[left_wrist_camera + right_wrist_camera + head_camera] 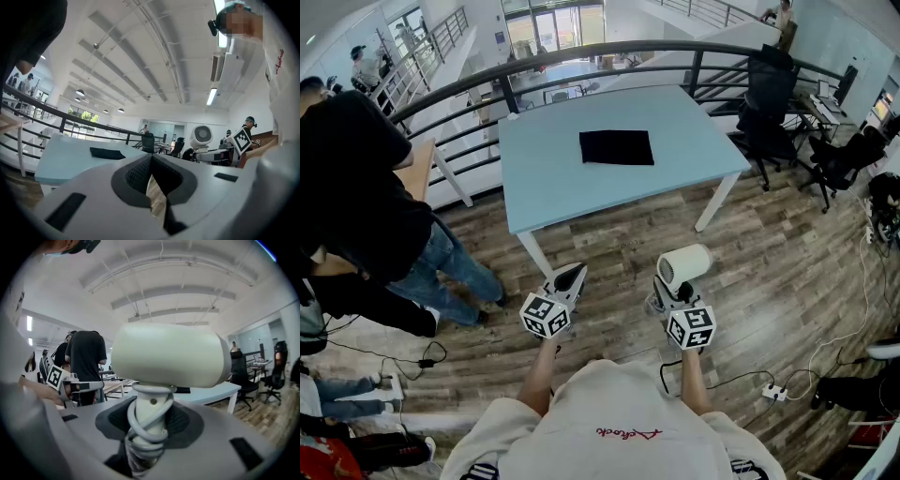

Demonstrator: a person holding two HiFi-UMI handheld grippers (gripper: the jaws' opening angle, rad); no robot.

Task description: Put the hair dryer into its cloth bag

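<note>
Standing at the far left, a bystander in a black shirt and jeans point(358, 192) is close to the near corner of the pale blue rectangular table point(546, 183). I judge that a wide swing on that side could brush them.

The left gripper point(570, 274) is level, its jaws shut on nothing, with the tips meeting in its own view point(151, 157). It will have to open the flat black cloth bag point(617, 147), which lies closed near the table's middle, well apart from both grippers. The cloth looks thin and the tabletop smooth, so a pinch may catch both layers or just push the bag along.

The right gripper point(668, 295) is clamped on the handle of the cream-white hair dryer with a round barrel point(685, 265), tilted slightly downward. Its own view shows the pads pressing on a white cord wound round that handle point(146, 425), under the barrel point(168, 355). With the heavy head above such a springy grip, the dryer could pivot or slip, and a loosened loop could snag on the bag's mouth.
</note>
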